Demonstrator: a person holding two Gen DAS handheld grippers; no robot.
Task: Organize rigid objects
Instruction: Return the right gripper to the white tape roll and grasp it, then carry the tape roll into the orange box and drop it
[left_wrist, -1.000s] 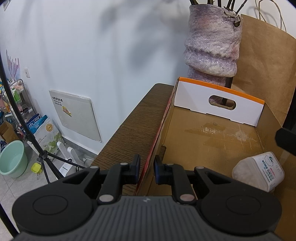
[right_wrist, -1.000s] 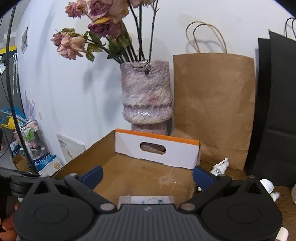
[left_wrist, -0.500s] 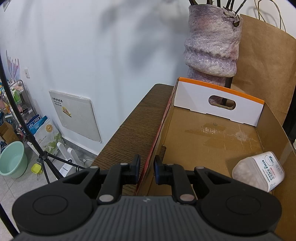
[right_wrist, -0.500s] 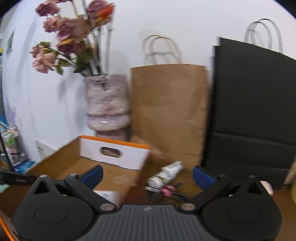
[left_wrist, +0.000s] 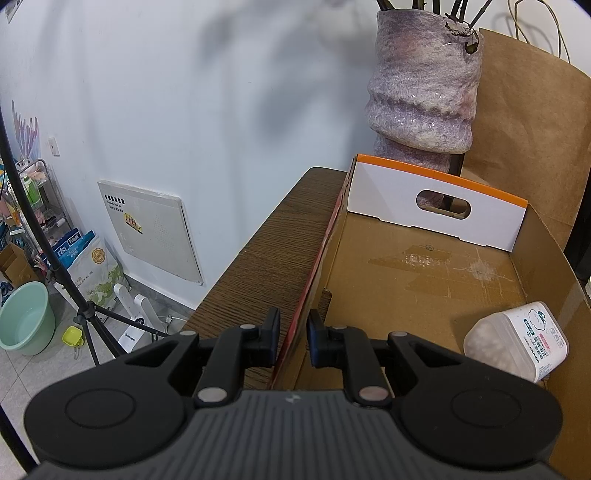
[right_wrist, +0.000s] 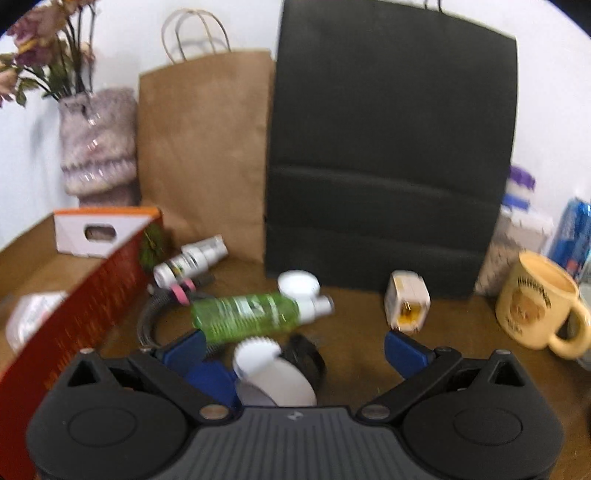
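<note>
Left wrist view: left gripper (left_wrist: 292, 338) pinches the cardboard box (left_wrist: 424, 266) side wall near its front corner; a white container (left_wrist: 517, 341) lies inside by the right wall. Right gripper (right_wrist: 295, 345) spread wide, empty, over a green bottle (right_wrist: 245, 317) on the table (right_wrist: 369, 332) beside the box.

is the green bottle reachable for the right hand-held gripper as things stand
Probably yes. The right hand-held gripper is open and the green bottle lies on its side just ahead, uncovered, though a white-capped container sits between the fingers and may get in the way.
</note>
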